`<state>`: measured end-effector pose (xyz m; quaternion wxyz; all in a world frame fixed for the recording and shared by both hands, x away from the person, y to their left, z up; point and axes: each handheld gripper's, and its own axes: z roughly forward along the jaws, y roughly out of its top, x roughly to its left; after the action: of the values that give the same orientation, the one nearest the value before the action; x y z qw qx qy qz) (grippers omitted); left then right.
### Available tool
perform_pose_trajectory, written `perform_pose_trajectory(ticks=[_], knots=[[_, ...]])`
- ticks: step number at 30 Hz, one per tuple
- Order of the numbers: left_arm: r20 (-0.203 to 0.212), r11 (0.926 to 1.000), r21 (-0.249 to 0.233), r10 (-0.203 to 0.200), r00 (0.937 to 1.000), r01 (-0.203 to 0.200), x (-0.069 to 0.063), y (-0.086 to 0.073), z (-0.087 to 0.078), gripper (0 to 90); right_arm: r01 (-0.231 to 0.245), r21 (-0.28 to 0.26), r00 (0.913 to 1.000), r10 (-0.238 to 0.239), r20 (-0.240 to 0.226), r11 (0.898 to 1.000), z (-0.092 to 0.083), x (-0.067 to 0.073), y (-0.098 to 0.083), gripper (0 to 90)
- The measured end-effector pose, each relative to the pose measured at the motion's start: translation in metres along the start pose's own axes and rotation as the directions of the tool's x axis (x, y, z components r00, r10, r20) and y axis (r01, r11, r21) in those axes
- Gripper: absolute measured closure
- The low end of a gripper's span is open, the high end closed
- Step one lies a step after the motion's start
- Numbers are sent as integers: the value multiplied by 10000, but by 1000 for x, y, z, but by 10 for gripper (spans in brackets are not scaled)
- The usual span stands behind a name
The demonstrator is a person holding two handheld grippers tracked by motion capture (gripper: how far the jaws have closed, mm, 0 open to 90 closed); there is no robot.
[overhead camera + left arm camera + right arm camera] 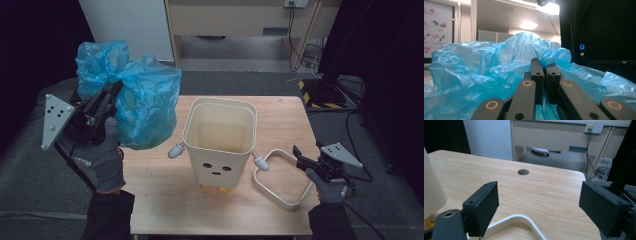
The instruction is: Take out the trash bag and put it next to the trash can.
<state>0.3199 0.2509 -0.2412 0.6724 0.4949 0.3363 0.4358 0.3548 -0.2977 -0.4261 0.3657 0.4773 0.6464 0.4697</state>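
Left gripper [544,75]: 2 black jaws pressed together, pinching a fold of the blue plastic bag [486,75]. Film bunched between the pads and billowing out on both sides of them in the left gripper view. In the high view, left gripper [111,95] raised off the table's left edge, gloved hand [100,155] beneath it, bag [145,100] hanging puffed and crumpled in the air, its lower end just above the table's left part, just beside the cream bin [220,145] and apart from it.

Right gripper [539,207]: jaws spread wide, nothing between the pads. Below them, a curved stretch of the white ring frame [521,222] lying flat on the wooden table [544,185]. In the high view, right gripper [300,159] low at the table's right edge, tips touching or just beside the frame [280,180]; which, cannot tell.

Bin upright at the table's middle, open-topped, 2 dot eyes and a small mouth on the front, 2 stubby arms at the sides. Round hole [523,172] in the tabletop beyond the right jaws.
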Motion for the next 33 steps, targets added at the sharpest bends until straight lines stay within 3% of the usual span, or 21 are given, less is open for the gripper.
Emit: perform_pose_trajectory(ticks=[8,17,24,33], knots=[[-246,9970,778,34,9997,-14,8,-28,-1,873,-67,141,10000,67,19,9999,2,-1,-6,161],[-535,9868,1619,6,9986,81,18,-58,-2,872,-129,425,9999,128,24,9990,2,-4,-11,161],[-740,9736,2272,-57,9972,224,26,-80,-3,870,-106,432,9999,103,83,9990,3,-6,-14,161],[-963,9510,3060,-143,9953,433,36,-110,-8,868,-165,519,9998,158,131,9985,3,-9,-18,161]])
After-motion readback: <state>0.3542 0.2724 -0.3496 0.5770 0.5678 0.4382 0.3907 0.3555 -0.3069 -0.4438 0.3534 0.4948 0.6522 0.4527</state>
